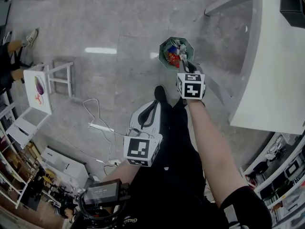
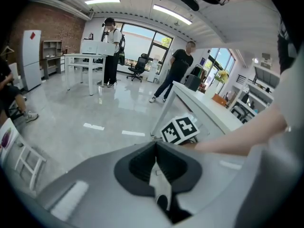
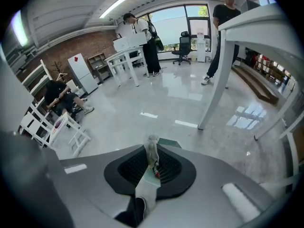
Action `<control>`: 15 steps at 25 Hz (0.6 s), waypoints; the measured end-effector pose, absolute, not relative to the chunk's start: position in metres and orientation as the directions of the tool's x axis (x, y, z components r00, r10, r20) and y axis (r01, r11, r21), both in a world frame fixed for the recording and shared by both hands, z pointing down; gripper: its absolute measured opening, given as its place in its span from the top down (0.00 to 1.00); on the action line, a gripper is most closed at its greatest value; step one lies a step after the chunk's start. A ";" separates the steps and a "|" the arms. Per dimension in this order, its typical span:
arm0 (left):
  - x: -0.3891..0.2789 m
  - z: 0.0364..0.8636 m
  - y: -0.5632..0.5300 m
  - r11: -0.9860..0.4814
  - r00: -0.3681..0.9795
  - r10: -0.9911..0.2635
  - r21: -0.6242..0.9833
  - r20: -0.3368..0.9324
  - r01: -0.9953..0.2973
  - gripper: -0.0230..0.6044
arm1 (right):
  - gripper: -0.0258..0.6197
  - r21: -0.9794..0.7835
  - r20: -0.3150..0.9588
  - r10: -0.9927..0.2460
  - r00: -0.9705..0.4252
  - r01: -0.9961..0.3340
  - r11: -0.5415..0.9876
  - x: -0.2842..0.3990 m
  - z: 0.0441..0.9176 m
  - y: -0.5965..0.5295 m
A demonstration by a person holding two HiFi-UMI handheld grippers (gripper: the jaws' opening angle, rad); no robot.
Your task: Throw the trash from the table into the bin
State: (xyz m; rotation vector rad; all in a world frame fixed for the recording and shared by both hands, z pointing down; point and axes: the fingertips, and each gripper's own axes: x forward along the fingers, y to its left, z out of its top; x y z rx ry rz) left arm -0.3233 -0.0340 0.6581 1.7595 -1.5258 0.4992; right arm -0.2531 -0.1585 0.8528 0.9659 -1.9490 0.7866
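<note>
A green bin (image 1: 167, 46) holding several pieces of trash stands on the grey floor just left of the white table (image 1: 276, 70). My right gripper (image 1: 185, 67) hangs over the bin's near rim, pointing steeply down. In the right gripper view the gripper (image 3: 152, 158) is shut on a crumpled clear wrapper (image 3: 152, 146), and the bin's green edge (image 3: 169, 142) shows just beyond the jaws. My left gripper (image 1: 153, 105) is lower and closer to my legs. In its own view the left gripper (image 2: 156, 161) has its jaws together with nothing between them.
A black box (image 1: 293, 8) sits at the table's far corner. A white folding chair (image 1: 38, 87) stands at the left, and a cable with a power strip (image 1: 97, 126) lies on the floor. People (image 3: 145, 42) stand by distant desks. Shelves (image 1: 281, 175) line the right.
</note>
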 end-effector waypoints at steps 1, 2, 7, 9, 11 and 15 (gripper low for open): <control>-0.323 0.659 -0.035 -0.019 0.219 -0.672 0.279 0.708 -0.960 0.95 | 0.91 -0.172 0.860 -0.337 -0.383 -0.840 0.514 -0.253 0.855 -0.158; -0.323 0.659 -0.035 -0.019 0.220 -0.672 0.281 0.707 -0.960 0.95 | 0.91 -0.172 0.860 -0.337 -0.383 -0.840 0.516 -0.253 0.856 -0.157; -0.323 0.662 -0.035 -0.018 0.223 -0.671 0.285 0.707 -0.958 0.95 | 0.90 -0.141 0.868 -0.343 -0.360 -0.840 0.524 -0.252 0.861 -0.159; -0.322 0.662 -0.035 -0.019 0.222 -0.672 0.283 0.706 -0.959 0.95 | 0.90 -0.140 0.867 -0.346 -0.359 -0.841 0.522 -0.253 0.862 -0.161; -0.320 0.663 -0.034 -0.022 0.225 -0.670 0.284 0.707 -0.958 0.95 | 0.87 -0.150 0.862 -0.349 -0.369 -0.841 0.519 -0.254 0.863 -0.163; -0.318 0.666 -0.030 -0.026 0.236 -0.661 0.293 0.712 -0.956 0.95 | 0.70 -0.157 0.860 -0.349 -0.371 -0.846 0.510 -0.251 0.866 -0.165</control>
